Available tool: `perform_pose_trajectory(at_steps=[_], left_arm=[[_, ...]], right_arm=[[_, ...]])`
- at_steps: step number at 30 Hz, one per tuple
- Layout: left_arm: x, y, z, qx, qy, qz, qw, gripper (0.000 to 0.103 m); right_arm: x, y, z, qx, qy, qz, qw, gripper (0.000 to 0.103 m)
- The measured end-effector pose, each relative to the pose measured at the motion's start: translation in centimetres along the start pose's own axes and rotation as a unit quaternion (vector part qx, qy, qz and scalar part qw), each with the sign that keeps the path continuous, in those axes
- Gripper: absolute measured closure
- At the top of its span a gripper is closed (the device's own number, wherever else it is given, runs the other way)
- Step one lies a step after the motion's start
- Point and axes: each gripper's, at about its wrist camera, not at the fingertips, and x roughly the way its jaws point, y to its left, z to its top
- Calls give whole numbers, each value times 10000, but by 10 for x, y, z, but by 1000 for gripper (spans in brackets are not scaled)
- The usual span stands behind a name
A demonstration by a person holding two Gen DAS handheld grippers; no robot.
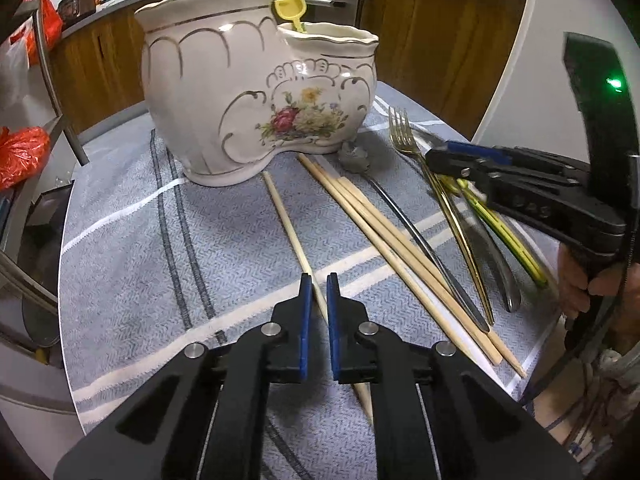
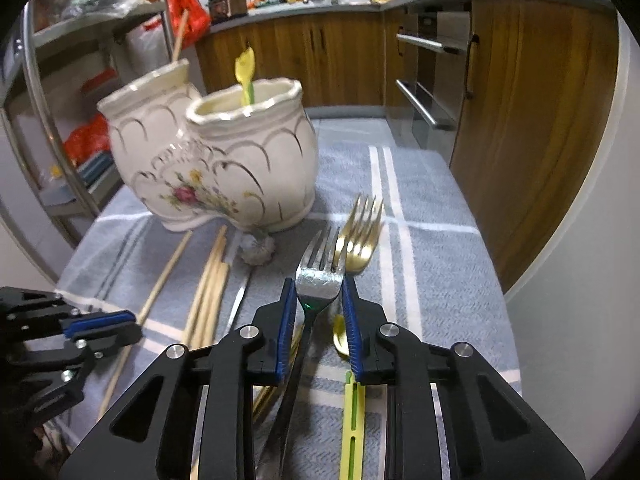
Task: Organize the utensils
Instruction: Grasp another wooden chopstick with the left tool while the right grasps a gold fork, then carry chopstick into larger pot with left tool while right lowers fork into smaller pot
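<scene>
At far left on the grey-blue striped cloth [image 1: 168,220], cream two-pot ceramic utensil holder with gold trim and painted flowers [image 1: 248,92], upright, yellow plastic utensil [image 1: 291,11] standing in its smaller pot. Just beside, left gripper [image 1: 319,286] clenched on a single pale wooden chopstick [image 1: 286,224]. Next, bundle of wooden chopsticks [image 1: 384,232] lying loose. Rightmost, right gripper [image 2: 319,284] grasping the silver steel fork [image 2: 319,276] at its neck, gold fork [image 2: 360,236] touching alongside.

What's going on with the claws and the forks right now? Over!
Left gripper shut on a lone chopstick. Right gripper clamped on silver fork. Gold fork beside it. Holder unobstructed.
</scene>
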Motion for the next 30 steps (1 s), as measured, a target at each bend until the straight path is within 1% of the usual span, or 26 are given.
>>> perform_pose_trajectory(at_steps=[1, 8, 12, 15, 18, 21, 30], left_arm=[[-1, 2, 0, -1, -4, -17, 10000, 99], [-12, 17, -1, -37, -153, -151, 9998, 99], [-22, 21, -4, 30, -361, -226, 9991, 99], [-31, 22, -7, 80, -598, -311, 9977, 99], [-39, 17, -8, 178, -849, -263, 9959, 99], [-42, 15, -8, 218, -926, -200, 9953, 99], [-53, 18, -10, 231, -1060, -244, 9938, 99]], right_arm=[[-4, 0, 1, -15, -63, 12, 10000, 79], [-35, 3, 4, -153, -593, 84, 9981, 79], [-57, 7, 4, -286, -959, 135, 9949, 79], [-69, 7, 5, -351, -1189, 171, 9921, 79], [-78, 8, 5, -359, -1372, 202, 9897, 79], [-83, 10, 6, -406, -1496, 168, 9878, 80], [-96, 12, 11, -392, -1725, 202, 9840, 80]])
